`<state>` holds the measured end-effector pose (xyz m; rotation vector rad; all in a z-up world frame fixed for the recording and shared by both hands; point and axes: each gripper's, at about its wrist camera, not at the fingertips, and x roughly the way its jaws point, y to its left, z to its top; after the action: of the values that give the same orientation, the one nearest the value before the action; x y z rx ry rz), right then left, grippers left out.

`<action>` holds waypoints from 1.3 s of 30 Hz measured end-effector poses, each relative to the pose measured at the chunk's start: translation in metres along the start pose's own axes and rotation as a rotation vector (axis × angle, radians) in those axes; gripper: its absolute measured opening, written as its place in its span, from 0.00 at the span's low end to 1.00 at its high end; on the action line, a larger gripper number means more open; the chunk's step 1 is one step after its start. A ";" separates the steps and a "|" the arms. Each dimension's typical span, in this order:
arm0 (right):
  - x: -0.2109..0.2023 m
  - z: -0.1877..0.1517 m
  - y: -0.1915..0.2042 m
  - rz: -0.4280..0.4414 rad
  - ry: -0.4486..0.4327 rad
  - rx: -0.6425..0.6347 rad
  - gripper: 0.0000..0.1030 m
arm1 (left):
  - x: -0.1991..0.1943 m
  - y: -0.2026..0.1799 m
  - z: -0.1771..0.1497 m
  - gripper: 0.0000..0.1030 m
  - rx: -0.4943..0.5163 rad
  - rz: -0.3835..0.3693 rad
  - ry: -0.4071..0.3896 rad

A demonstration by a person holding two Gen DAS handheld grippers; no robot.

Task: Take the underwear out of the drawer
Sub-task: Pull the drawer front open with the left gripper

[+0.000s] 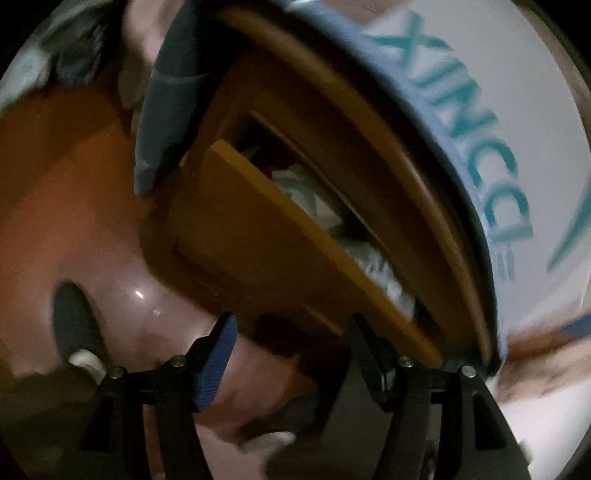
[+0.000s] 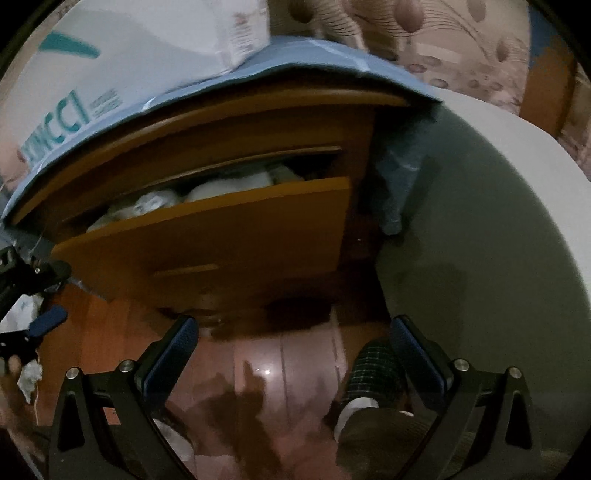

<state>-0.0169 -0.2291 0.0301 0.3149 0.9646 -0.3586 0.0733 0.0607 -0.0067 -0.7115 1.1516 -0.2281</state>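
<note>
black grippers point(image 2: 293, 339), blue ribbed pads point(image 1: 218, 363), silver screws.

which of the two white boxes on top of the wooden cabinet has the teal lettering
The large white box lying on the blue mat carries the teal lettering; the small white box on it shows only tiny reddish print.

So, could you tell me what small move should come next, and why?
Probably ease the right gripper forward and up over the drawer front: the drawer stands partly open, pale cloth shows in the gap, and both grippers are open, empty and short of it.

Both the left hand-held gripper point(image 1: 291, 347) and right hand-held gripper point(image 2: 293, 350) point downward, jaws apart, empty.
</note>
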 end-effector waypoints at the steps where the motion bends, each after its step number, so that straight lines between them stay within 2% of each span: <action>1: -0.002 0.003 -0.005 -0.010 -0.008 0.008 1.00 | 0.003 0.002 0.003 0.62 -0.031 -0.016 -0.009; 3: -0.006 0.009 -0.014 -0.022 -0.023 0.022 1.00 | 0.011 0.003 0.009 0.63 -0.076 -0.060 -0.009; 10: -0.016 0.029 -0.039 -0.022 -0.063 0.084 1.00 | 0.041 0.008 0.011 0.63 -0.145 -0.107 -0.004; 17: -0.008 0.031 -0.035 0.012 -0.033 0.092 1.00 | 0.060 0.018 0.008 0.70 -0.260 -0.147 -0.013; 23: -0.011 0.030 -0.031 0.017 -0.037 0.067 1.00 | 0.068 0.022 0.016 0.80 -0.333 -0.148 -0.005; 28: -0.020 0.033 -0.037 -0.058 -0.099 0.079 1.00 | 0.080 0.027 0.025 0.84 -0.354 -0.126 0.000; 35: -0.018 0.035 -0.043 -0.040 -0.084 0.127 1.00 | 0.096 0.039 0.025 0.93 -0.438 -0.093 0.019; 37: -0.018 0.036 -0.042 -0.038 -0.083 0.120 1.00 | 0.100 0.043 0.023 0.93 -0.440 -0.095 0.037; 39: -0.020 0.036 -0.040 -0.038 -0.091 0.115 1.00 | 0.096 0.042 0.025 0.93 -0.414 -0.060 0.038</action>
<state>-0.0180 -0.2767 0.0616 0.3819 0.8636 -0.4604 0.1272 0.0529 -0.0999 -1.1107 1.2287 -0.0520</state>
